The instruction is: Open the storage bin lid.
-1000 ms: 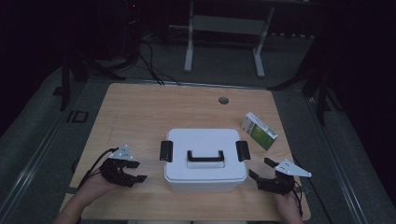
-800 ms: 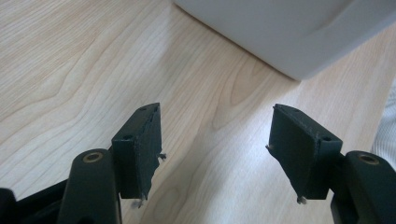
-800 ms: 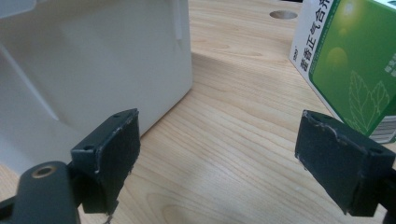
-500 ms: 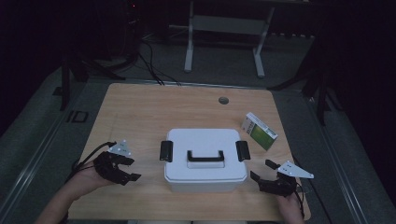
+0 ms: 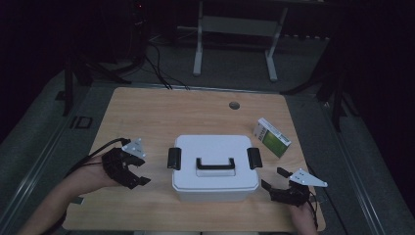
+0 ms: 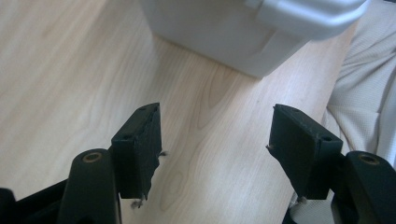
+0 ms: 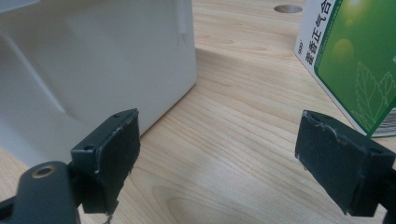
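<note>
Between my two grippers sits the white lidded box (image 5: 215, 166) with its black handle (image 5: 215, 164) and a black latch (image 5: 174, 157) at either end; my left gripper (image 5: 138, 174) hangs just off the box's left side, its jaws standing apart with nothing between them but bare wood; in the left gripper view the box's lower corner (image 6: 261, 42) lies ahead and slightly right of those jaws, not touching them; beyond the right-hand jaw a fold of pale cloth (image 6: 364, 93) shows at the table's edge; my right gripper (image 5: 274, 180) lies low by the box's near right corner, jaws likewise parted and empty; in the right gripper view the box's white wall (image 7: 93, 70) stands just ahead of one jaw, and the green-and-white carton (image 7: 355, 60) rises just past the other, apart from both; farther ahead of that gripper a round hole (image 7: 287, 8) is cut into the wooden table (image 5: 147, 112); box and carton are near each other without touching.
</note>
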`<action>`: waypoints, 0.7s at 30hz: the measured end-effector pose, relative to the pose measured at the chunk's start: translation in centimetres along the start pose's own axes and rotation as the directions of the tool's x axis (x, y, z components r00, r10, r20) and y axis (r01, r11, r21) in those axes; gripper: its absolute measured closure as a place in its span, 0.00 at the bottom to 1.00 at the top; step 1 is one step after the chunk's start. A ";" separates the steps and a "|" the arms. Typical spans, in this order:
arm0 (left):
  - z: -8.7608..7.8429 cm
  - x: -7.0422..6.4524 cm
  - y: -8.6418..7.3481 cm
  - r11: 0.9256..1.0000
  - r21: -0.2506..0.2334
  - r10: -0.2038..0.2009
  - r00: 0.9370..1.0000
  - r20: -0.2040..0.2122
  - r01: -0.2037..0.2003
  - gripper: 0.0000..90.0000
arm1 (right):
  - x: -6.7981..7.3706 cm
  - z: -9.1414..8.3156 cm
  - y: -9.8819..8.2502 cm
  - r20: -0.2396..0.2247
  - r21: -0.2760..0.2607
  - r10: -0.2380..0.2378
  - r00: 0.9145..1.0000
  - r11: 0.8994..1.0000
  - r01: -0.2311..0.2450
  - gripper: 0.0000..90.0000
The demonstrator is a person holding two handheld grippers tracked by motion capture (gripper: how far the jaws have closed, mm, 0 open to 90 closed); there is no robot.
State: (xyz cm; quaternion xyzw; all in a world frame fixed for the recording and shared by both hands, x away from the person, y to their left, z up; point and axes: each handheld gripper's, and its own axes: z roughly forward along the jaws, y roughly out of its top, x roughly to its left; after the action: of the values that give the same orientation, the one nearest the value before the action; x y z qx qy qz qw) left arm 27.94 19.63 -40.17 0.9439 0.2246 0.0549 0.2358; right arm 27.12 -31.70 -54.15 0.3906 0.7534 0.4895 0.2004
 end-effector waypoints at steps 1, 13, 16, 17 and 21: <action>-0.2 -0.1 0.4 1.000 0.005 0.006 1.000 0.002 -0.006 0.39 | 0.0 0.0 0.0 -0.001 0.000 0.000 1.000 1.000 0.000 0.15; -0.8 -1.0 4.5 0.991 0.086 0.099 0.995 0.031 -0.102 0.39 | 0.0 0.0 0.0 -0.006 -0.004 -0.005 1.000 1.000 0.005 0.15; -0.9 -1.2 5.3 0.990 0.079 0.116 0.993 0.038 -0.119 0.39 | 0.0 0.0 0.0 -0.007 -0.004 -0.007 1.000 1.000 0.007 0.15; -0.9 -1.3 5.6 0.989 0.080 0.121 0.992 0.035 -0.123 0.39 | 0.0 0.0 0.0 -0.007 -0.003 -0.007 1.000 1.000 0.007 0.15; -0.4 -1.6 6.7 0.982 0.101 0.154 0.987 0.036 -0.157 0.39 | 0.0 0.0 -0.1 -0.006 -0.006 -0.008 1.000 1.000 0.008 0.15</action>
State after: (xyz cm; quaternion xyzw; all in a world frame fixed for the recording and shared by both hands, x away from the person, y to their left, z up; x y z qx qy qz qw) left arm 29.09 13.83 -36.72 0.9702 0.1495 0.0482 0.1847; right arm 27.06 -31.70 -54.18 0.3854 0.7543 0.4921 0.2011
